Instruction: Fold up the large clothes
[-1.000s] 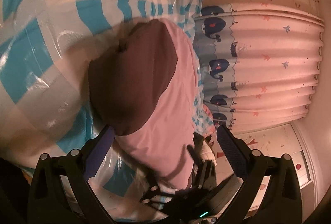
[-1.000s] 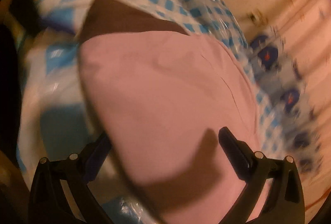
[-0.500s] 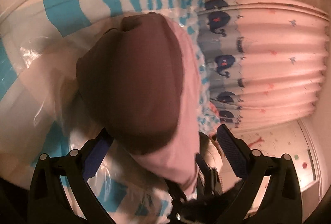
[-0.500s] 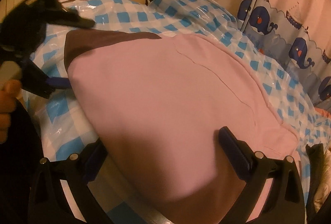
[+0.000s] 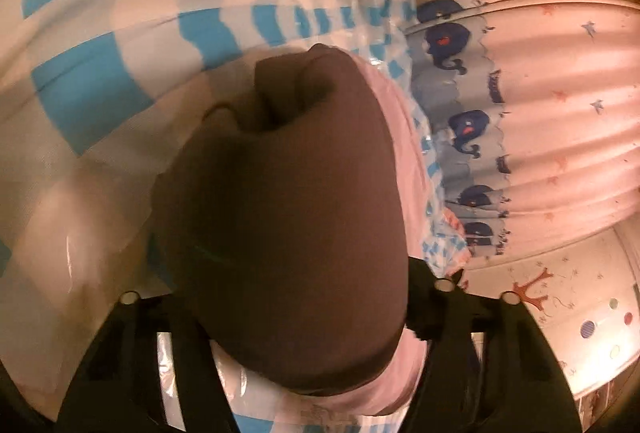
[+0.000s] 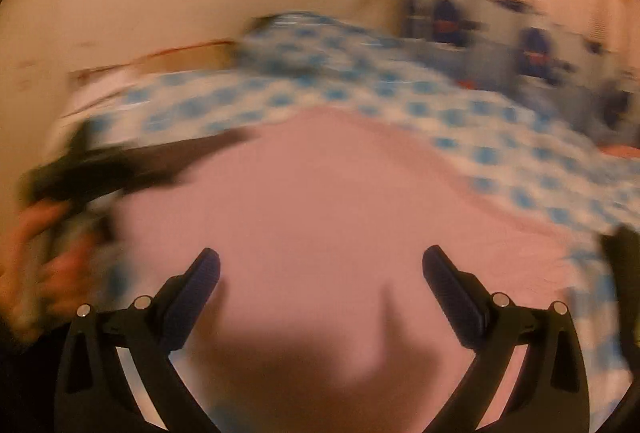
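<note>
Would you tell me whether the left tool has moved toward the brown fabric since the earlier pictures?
Yes. The left tool has closed in: the brown fabric now fills the view and hides its fingertips, while the whale curtain stays at right.

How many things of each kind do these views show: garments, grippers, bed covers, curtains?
Garments: 1, the pink and brown garment
Grippers: 2, the left gripper and the right gripper
Bed covers: 1, the blue checked cover
Curtains: 1, the whale curtain
Total: 5
</note>
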`<state>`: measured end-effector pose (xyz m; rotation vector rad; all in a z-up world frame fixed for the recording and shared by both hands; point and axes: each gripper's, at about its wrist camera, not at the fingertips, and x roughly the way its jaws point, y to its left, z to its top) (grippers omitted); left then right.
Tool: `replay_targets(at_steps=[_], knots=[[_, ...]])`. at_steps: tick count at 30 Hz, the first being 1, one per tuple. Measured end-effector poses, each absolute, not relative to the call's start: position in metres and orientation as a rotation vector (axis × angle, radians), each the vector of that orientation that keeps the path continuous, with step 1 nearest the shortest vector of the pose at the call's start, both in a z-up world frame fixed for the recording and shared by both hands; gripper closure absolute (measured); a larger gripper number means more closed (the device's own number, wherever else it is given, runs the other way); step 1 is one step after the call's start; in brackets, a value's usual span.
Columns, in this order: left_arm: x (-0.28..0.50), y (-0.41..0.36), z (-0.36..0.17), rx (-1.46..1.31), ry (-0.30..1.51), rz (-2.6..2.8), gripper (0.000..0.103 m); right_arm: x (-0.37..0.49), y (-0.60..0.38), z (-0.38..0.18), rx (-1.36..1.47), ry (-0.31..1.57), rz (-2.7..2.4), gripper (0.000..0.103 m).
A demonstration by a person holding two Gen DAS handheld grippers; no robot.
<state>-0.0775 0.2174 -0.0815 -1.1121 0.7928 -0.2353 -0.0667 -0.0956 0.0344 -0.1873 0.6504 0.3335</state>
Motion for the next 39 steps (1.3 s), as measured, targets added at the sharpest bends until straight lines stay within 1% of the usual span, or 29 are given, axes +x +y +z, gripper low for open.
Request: replay_targets(at_steps=[3, 5, 6, 7, 8, 9, 11, 13, 14, 17, 19, 20, 22, 23, 24, 26, 27, 29, 31, 33, 36, 39], knots=[[-0.079, 0.214, -0.073, -1.058, 0.768, -0.24, 0.057, 0.003, -0.117, 0.033, -0.15, 0.715, 0.224, 0.006], [-0.08, 0.212, -0.067, -1.036, 0.742, -0.249, 0.06, 0.04, -0.118, 0.02, -0.175, 0.762, 0.176, 0.006], [-0.08, 0.211, -0.064, -1.023, 0.723, -0.259, 0.062, 0.059, -0.115, 0.006, -0.208, 0.802, 0.15, 0.006], [-0.08, 0.209, -0.061, -1.013, 0.702, -0.273, 0.062, 0.081, -0.11, -0.026, -0.247, 0.9, 0.138, 0.006], [-0.079, 0.203, -0.056, -0.994, 0.682, -0.304, 0.063, 0.092, -0.108, -0.057, -0.229, 0.997, 0.178, 0.005], [-0.079, 0.197, -0.051, -0.956, 0.672, -0.305, 0.065, 0.097, -0.109, -0.072, -0.2, 1.022, 0.197, 0.005], [-0.079, 0.187, -0.038, -0.888, 0.635, -0.317, 0.066, 0.097, -0.105, -0.065, -0.244, 1.028, 0.187, 0.006], [-0.078, 0.186, -0.033, -0.876, 0.627, -0.324, 0.066, 0.091, -0.107, -0.051, -0.267, 1.027, 0.208, 0.006], [-0.078, 0.187, -0.033, -0.875, 0.624, -0.325, 0.066, 0.088, -0.11, -0.042, -0.26, 1.005, 0.217, 0.006], [-0.078, 0.189, -0.034, -0.887, 0.615, -0.33, 0.066, 0.083, -0.131, -0.002, -0.184, 0.842, 0.15, 0.006], [-0.078, 0.185, -0.029, -0.873, 0.597, -0.336, 0.066, 0.097, -0.135, 0.004, -0.169, 0.805, 0.09, 0.006], [-0.082, 0.182, -0.024, -0.852, 0.582, -0.349, 0.066, 0.11, -0.131, -0.009, -0.208, 0.841, 0.058, 0.006], [-0.082, 0.172, -0.015, -0.809, 0.565, -0.373, 0.066, 0.145, -0.116, -0.07, -0.38, 1.033, 0.036, 0.006], [-0.08, 0.161, -0.008, -0.764, 0.57, -0.387, 0.067, 0.153, -0.117, -0.083, -0.362, 1.073, 0.059, 0.006], [-0.08, 0.154, -0.002, -0.728, 0.564, -0.39, 0.067, 0.16, -0.119, -0.08, -0.349, 1.092, 0.059, 0.006], [-0.081, 0.145, 0.012, -0.672, 0.55, -0.414, 0.067, 0.171, -0.12, -0.062, -0.322, 1.192, 0.077, 0.006], [-0.083, 0.142, 0.017, -0.649, 0.543, -0.422, 0.067, 0.17, -0.124, -0.041, -0.277, 1.162, 0.119, 0.006], [-0.085, 0.136, 0.023, -0.608, 0.534, -0.436, 0.067, 0.164, -0.132, -0.007, -0.248, 1.042, 0.1, 0.006], [-0.088, 0.131, 0.025, -0.581, 0.528, -0.446, 0.067, 0.165, -0.133, 0.009, -0.263, 0.959, 0.044, 0.006], [-0.092, 0.128, 0.026, -0.571, 0.519, -0.447, 0.067, 0.181, -0.127, -0.007, -0.342, 0.992, 0.012, 0.006], [-0.098, 0.115, 0.032, -0.519, 0.509, -0.456, 0.067, 0.213, -0.119, -0.066, -0.465, 1.055, -0.023, 0.006], [-0.094, 0.097, 0.039, -0.431, 0.505, -0.467, 0.067, 0.226, -0.135, -0.076, -0.353, 1.093, -0.002, 0.006]])
